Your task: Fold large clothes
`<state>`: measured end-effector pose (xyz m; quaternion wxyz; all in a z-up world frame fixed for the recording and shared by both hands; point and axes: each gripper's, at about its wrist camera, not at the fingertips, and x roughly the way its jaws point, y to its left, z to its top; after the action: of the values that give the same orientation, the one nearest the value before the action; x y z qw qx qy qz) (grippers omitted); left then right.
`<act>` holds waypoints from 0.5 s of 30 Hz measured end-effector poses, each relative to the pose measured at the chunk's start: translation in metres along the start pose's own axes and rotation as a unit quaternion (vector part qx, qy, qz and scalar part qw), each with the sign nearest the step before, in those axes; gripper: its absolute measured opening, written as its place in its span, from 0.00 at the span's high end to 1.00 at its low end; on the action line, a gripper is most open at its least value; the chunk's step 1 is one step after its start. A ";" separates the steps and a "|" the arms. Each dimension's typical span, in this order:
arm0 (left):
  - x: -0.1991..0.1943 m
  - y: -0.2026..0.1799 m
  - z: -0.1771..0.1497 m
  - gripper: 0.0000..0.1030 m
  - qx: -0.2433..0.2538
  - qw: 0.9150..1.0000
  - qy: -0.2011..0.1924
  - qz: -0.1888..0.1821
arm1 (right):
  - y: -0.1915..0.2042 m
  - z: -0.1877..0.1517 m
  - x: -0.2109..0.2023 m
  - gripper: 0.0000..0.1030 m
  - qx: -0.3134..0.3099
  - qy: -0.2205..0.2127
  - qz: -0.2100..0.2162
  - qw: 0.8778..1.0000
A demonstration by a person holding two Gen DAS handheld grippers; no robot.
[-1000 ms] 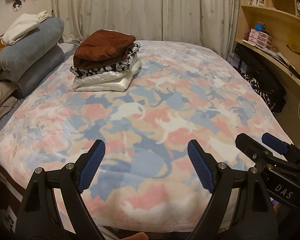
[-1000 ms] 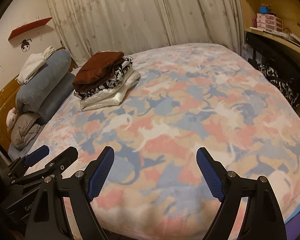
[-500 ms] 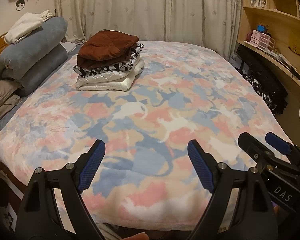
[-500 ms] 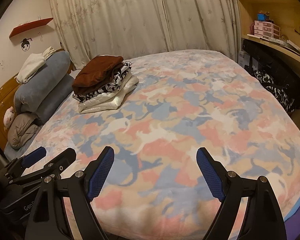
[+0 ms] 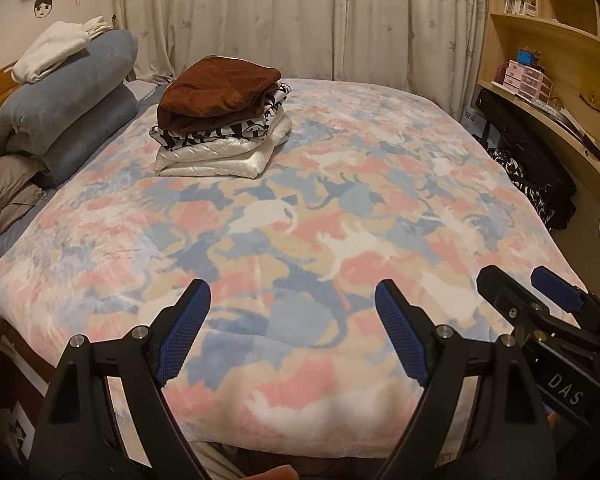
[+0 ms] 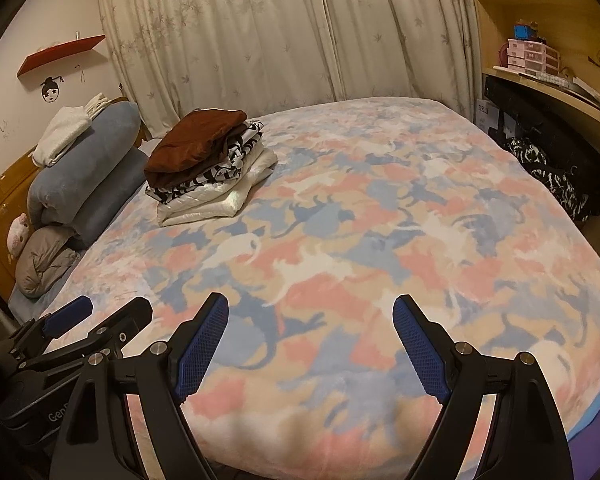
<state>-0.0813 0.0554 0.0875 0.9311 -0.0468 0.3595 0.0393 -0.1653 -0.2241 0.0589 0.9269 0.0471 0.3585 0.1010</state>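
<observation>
Your left gripper (image 5: 292, 304) hangs over the near edge of the bed, its jaws spread wide with nothing between them; only the patterned blanket (image 5: 340, 216) shows in the gap. Your right gripper (image 6: 310, 320) sits the same way, jaws wide apart and holding nothing, above the same near edge. Each one shows in the other's camera: the right gripper (image 5: 540, 304) just to the right of your left jaws, the left gripper (image 6: 96, 320) just to the left of your right jaws, the two near each other but apart.

The pile of folded clothes (image 5: 220, 120) lies well ahead of both sets of jaws and off to their left, at the far left part of the blanket. A brown garment (image 5: 216, 88) is on top, a black-and-white patterned piece (image 5: 236, 130) lies under it, and shiny white pieces (image 5: 220, 158) make the bottom layers. In the right camera the pile (image 6: 208, 168) sits ahead and to the left of your right jaws too.

Further left of the pile, rolled blue bedding (image 5: 68, 108) is stacked against the headboard with a white folded cloth (image 5: 56, 50) on top and a grey bundle (image 5: 8, 196) below it. Curtains (image 5: 300, 20) hang straight ahead beyond the bed. Far to the right of your jaws stand wooden shelves (image 5: 548, 52), with dark bags (image 5: 528, 172) on the floor beside the bed.
</observation>
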 end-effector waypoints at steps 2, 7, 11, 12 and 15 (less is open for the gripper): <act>0.001 -0.001 0.000 0.19 0.000 1.000 0.000 -0.001 | 0.000 0.000 0.000 0.17 0.000 0.000 0.000 1.000; 0.001 -0.001 0.000 0.19 0.000 1.000 0.002 0.001 | 0.000 -0.001 0.000 0.17 0.001 0.001 0.000 1.000; 0.001 -0.002 -0.003 0.19 -0.001 1.000 0.005 0.001 | 0.000 -0.001 0.000 0.17 0.000 0.001 0.000 1.000; 0.001 -0.002 -0.003 0.19 -0.001 1.000 0.006 0.001 | 0.000 -0.001 -0.001 0.17 0.000 0.001 0.000 1.000; 0.002 -0.003 -0.004 0.19 -0.001 1.000 0.007 0.001 | -0.001 -0.001 0.000 0.17 -0.001 0.000 -0.001 1.000</act>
<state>-0.0820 0.0522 0.0837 0.9284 -0.0474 0.3663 0.0405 -0.1659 -0.2252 0.0584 0.9268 0.0459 0.3588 0.1005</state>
